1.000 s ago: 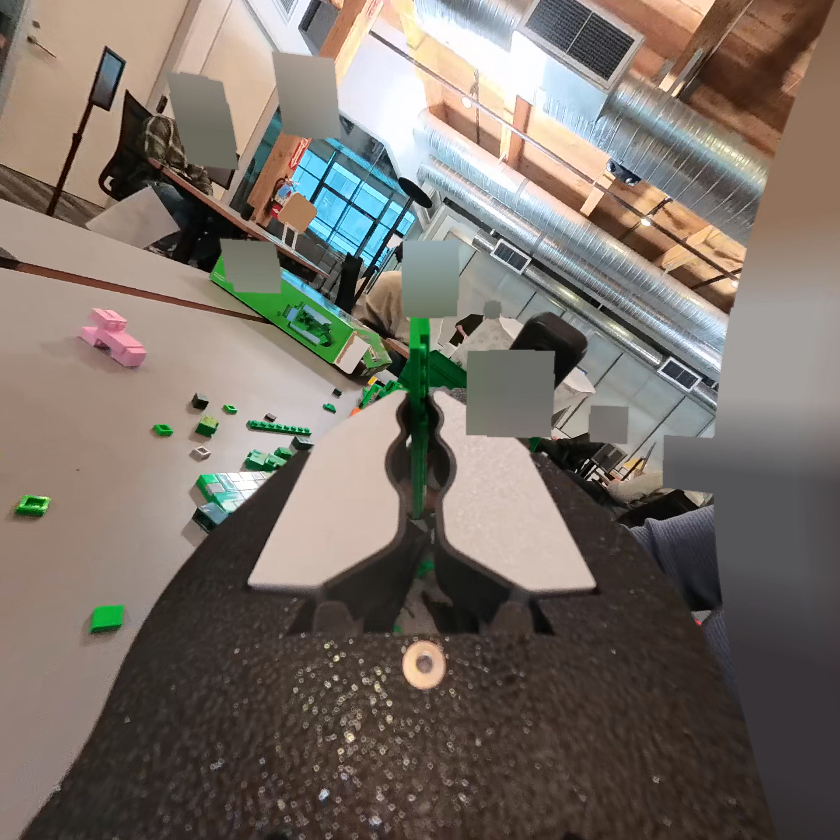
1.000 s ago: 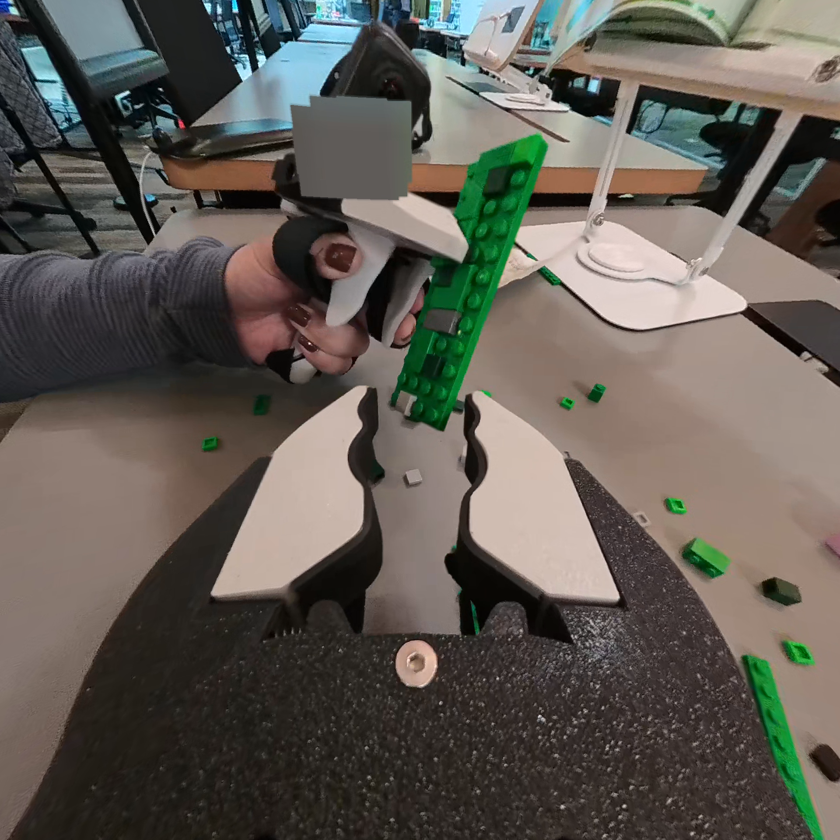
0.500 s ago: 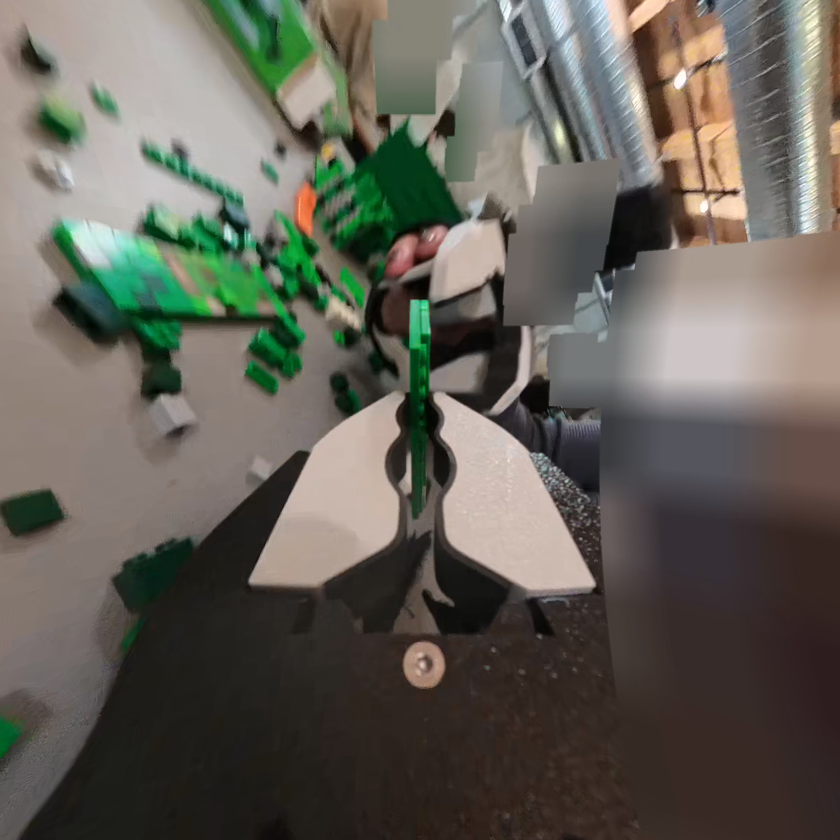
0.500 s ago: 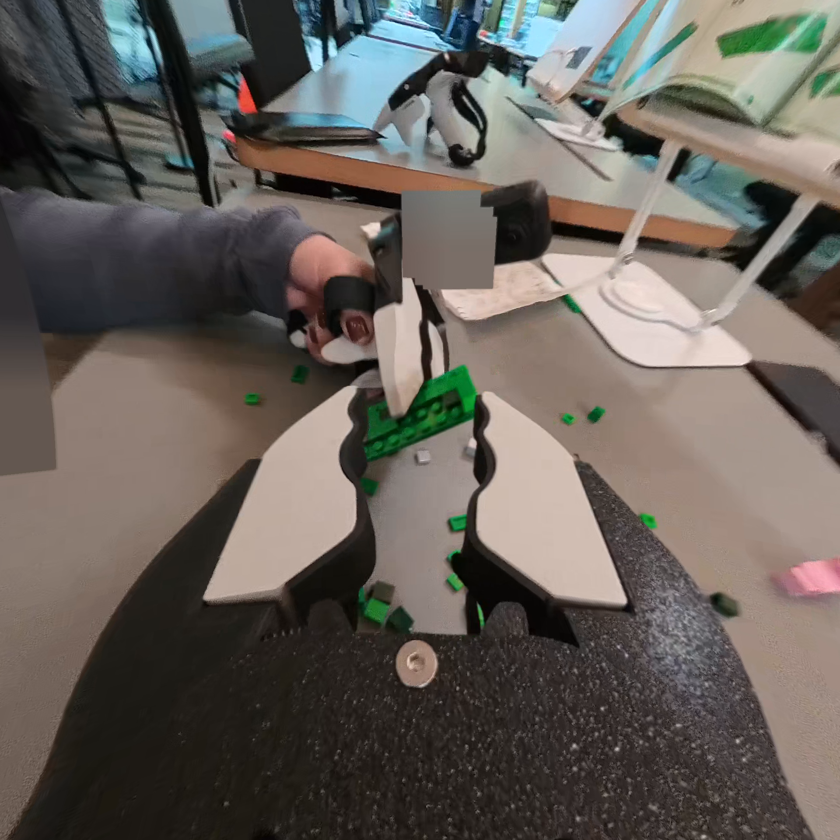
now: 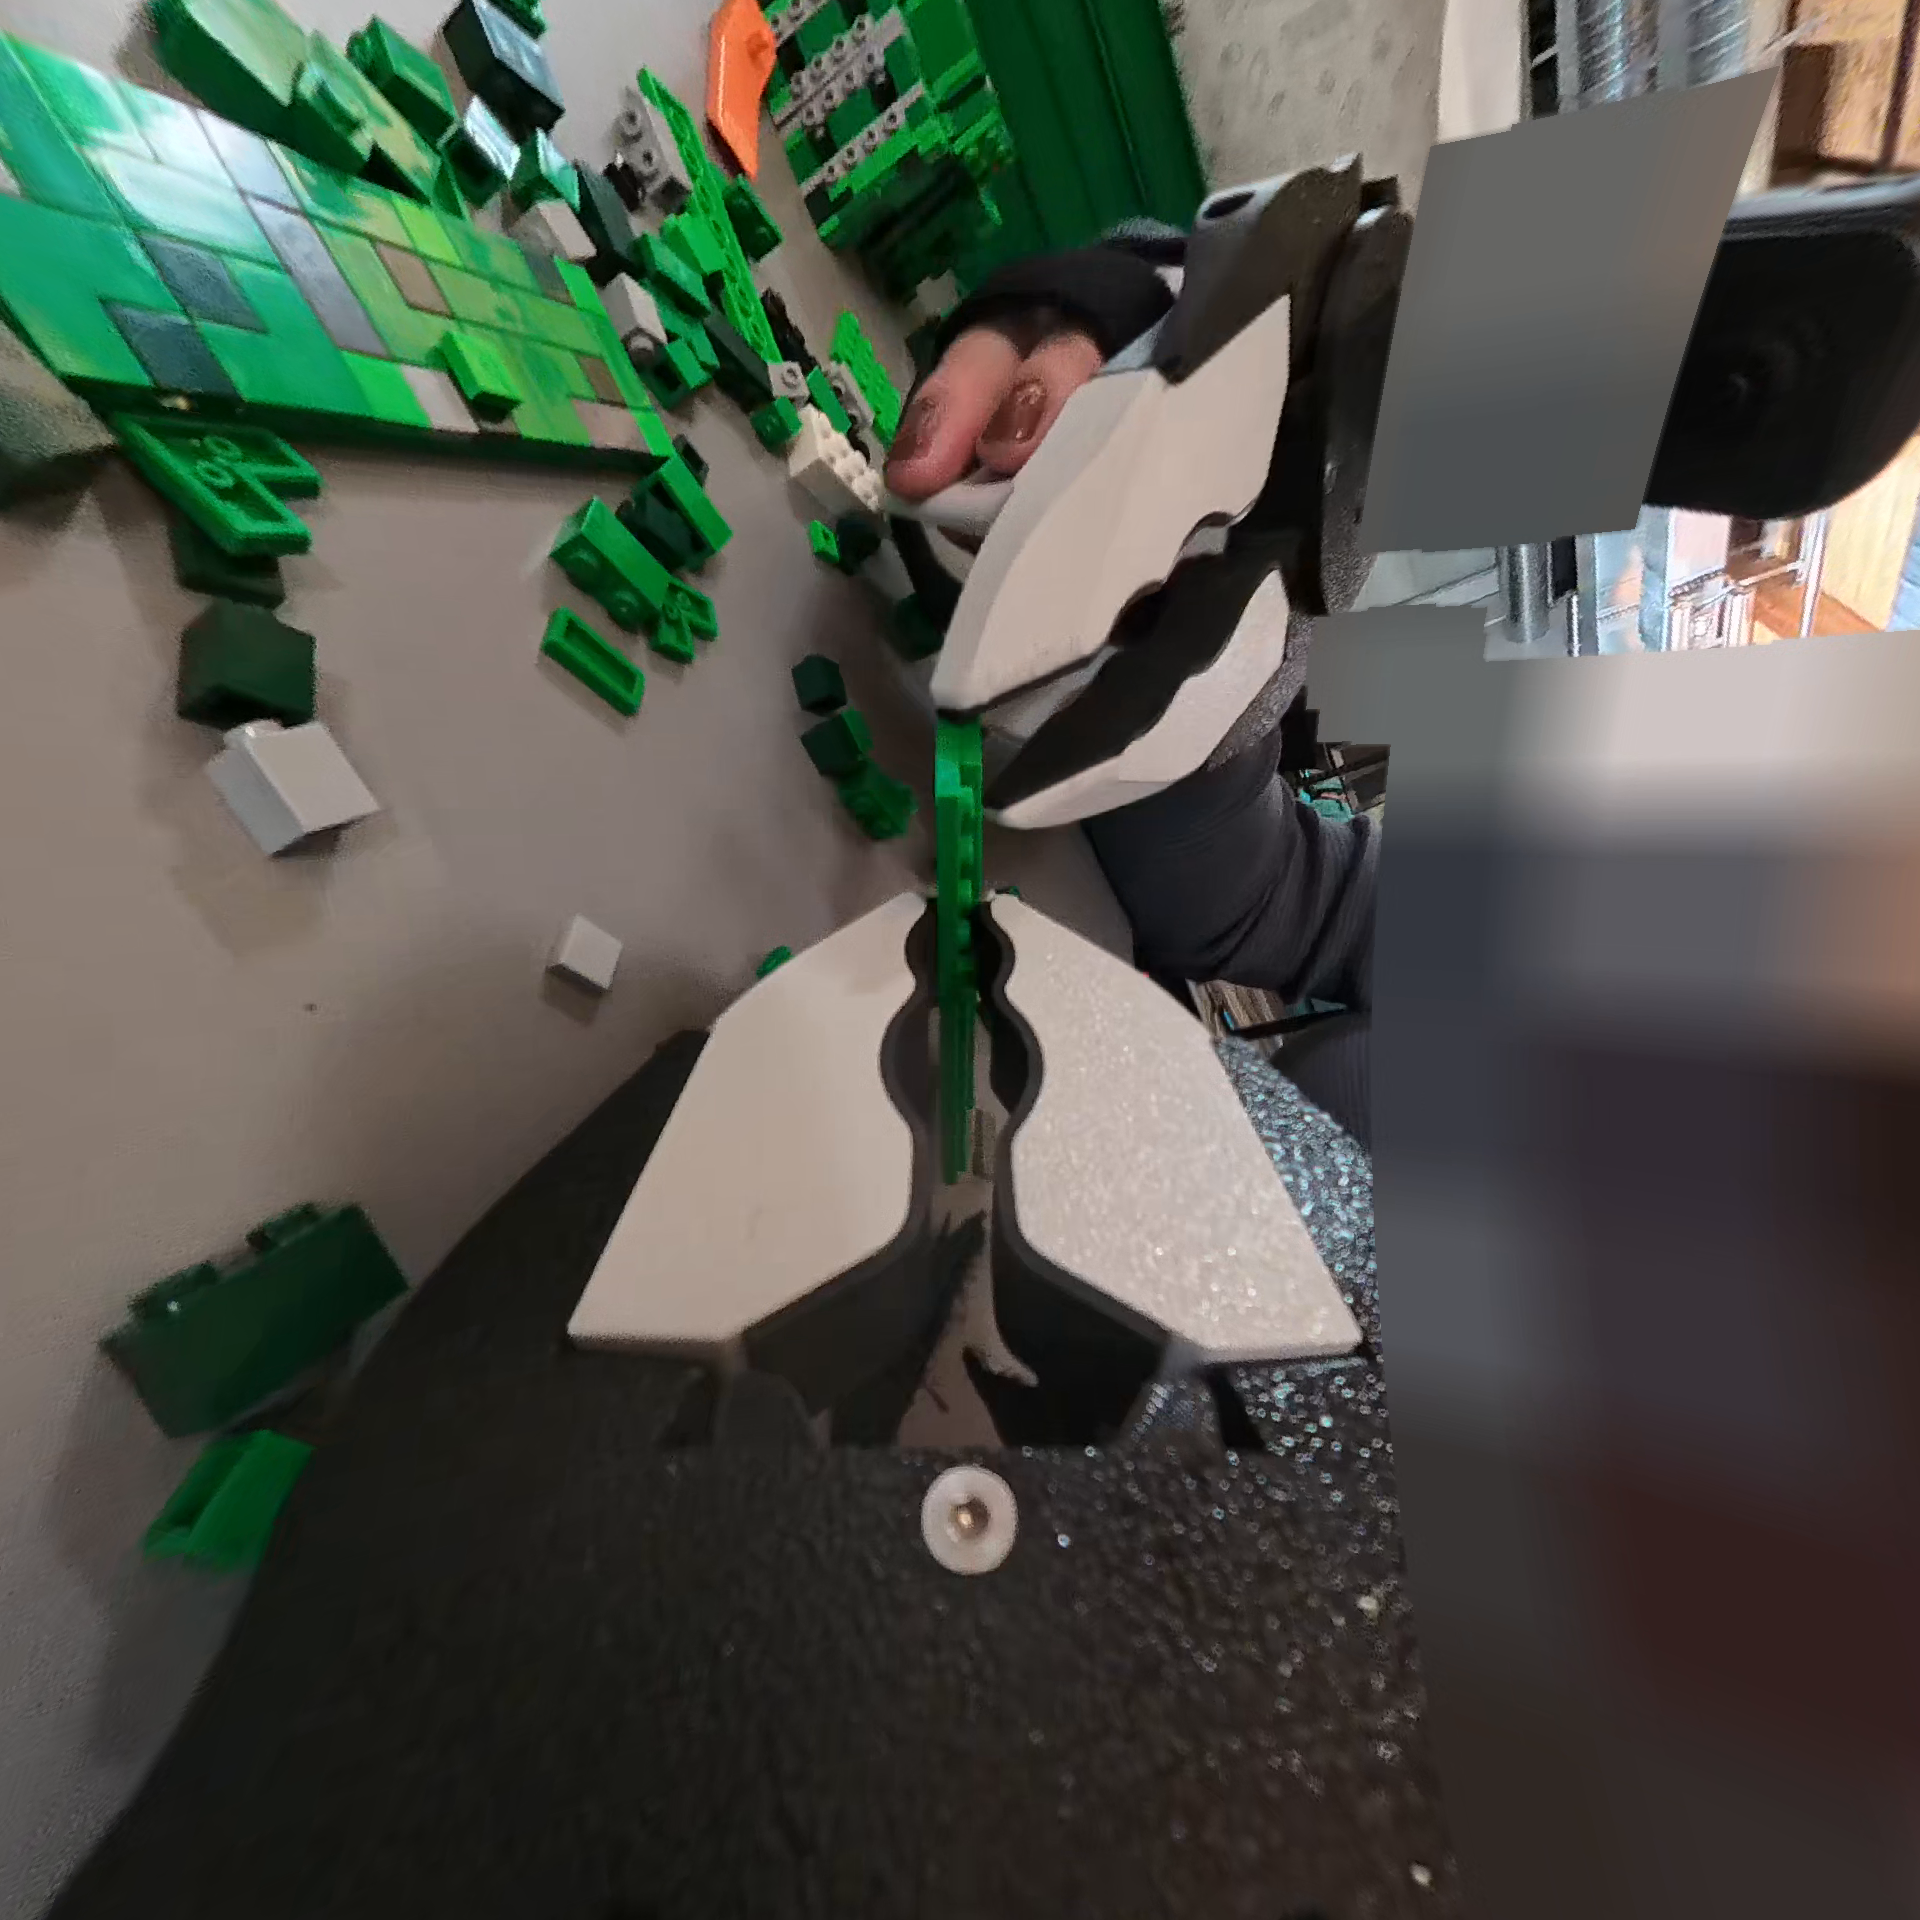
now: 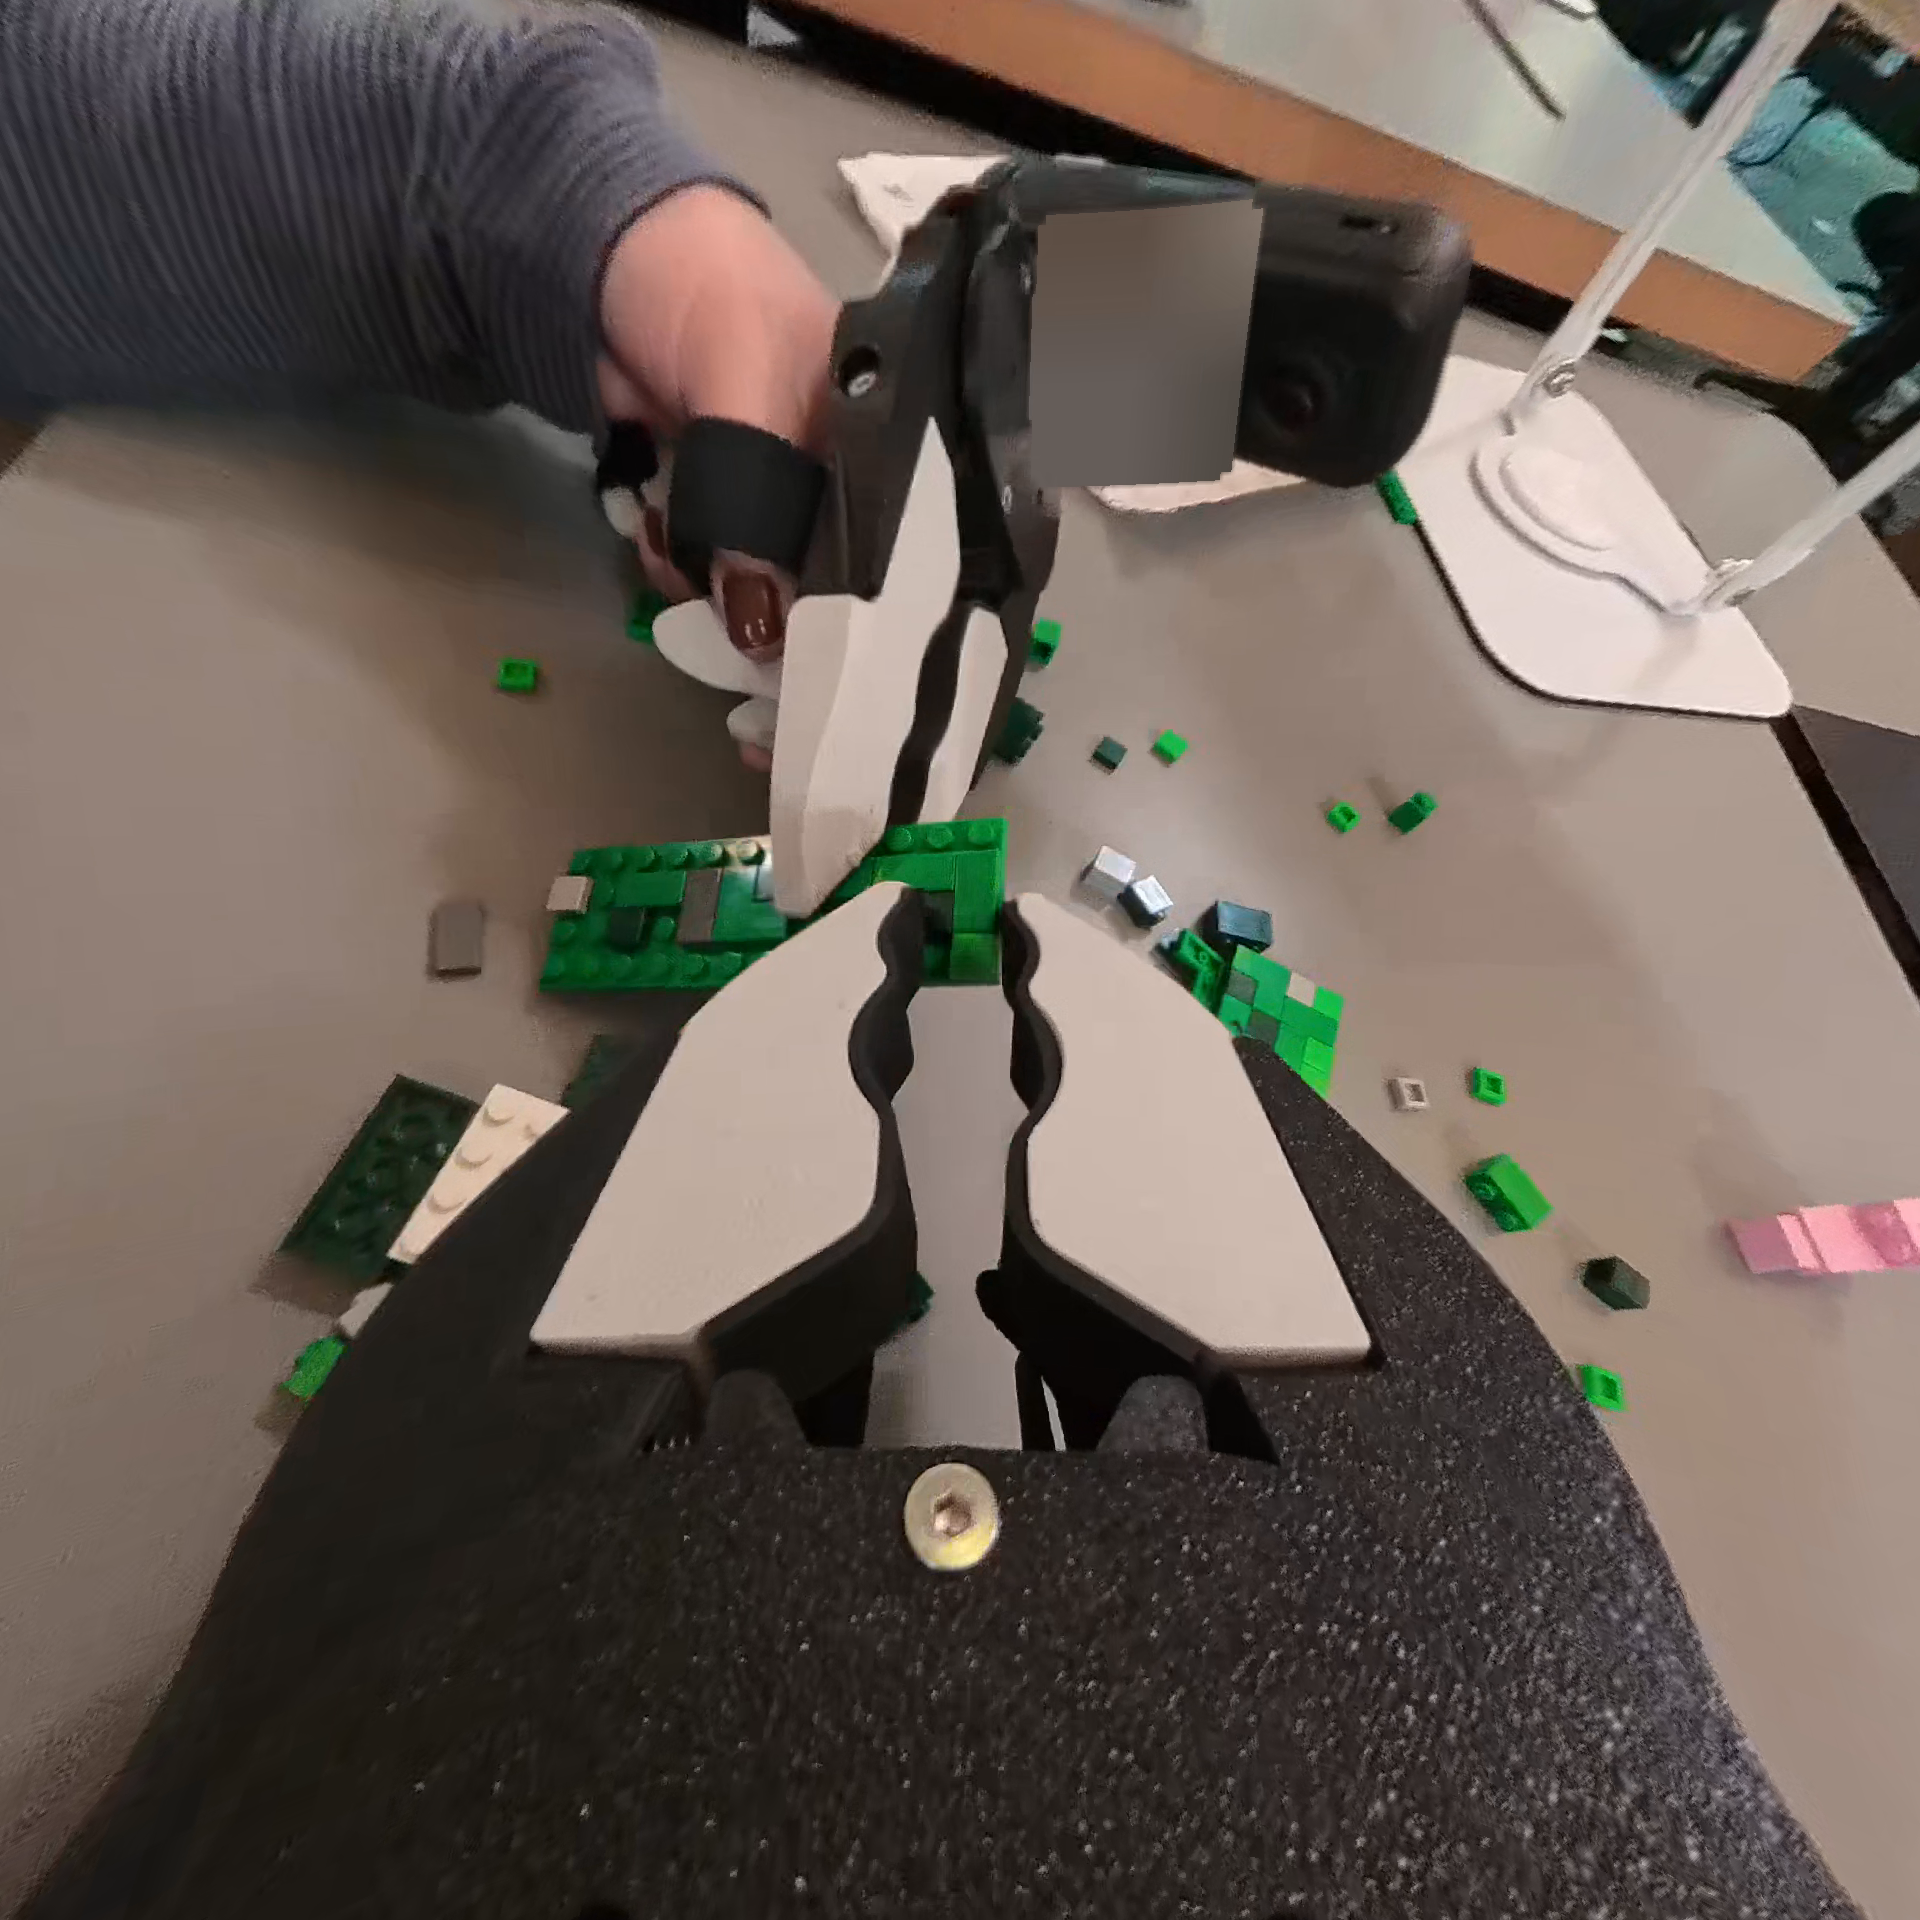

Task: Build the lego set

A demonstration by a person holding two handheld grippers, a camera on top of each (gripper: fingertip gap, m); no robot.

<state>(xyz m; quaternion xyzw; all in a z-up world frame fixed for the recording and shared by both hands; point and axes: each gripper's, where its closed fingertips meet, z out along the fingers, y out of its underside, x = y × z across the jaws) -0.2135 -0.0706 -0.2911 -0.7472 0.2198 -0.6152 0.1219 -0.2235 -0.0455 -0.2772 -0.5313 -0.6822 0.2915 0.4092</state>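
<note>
Grey tabletop (image 6: pixel 260 748), matte, rounded at its far right corner. A white flat stand base (image 6: pixel 1600 582) with clear slanted legs sits at that corner. Beyond it, a second table (image 6: pixel 1299 135) with a wood-coloured edge and pale top. In the left wrist view, ribbed metal ducting (image 5: pixel 1652 42) and warm timber beams (image 5: pixel 1860 83) overhead.

No legible text, perhaps lost to blur.

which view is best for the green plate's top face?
Right wrist view: the green plate lies flat on the table, studs and tiles visible. Left wrist view shows it edge-on, clamped in the left hand-held gripper.
</note>
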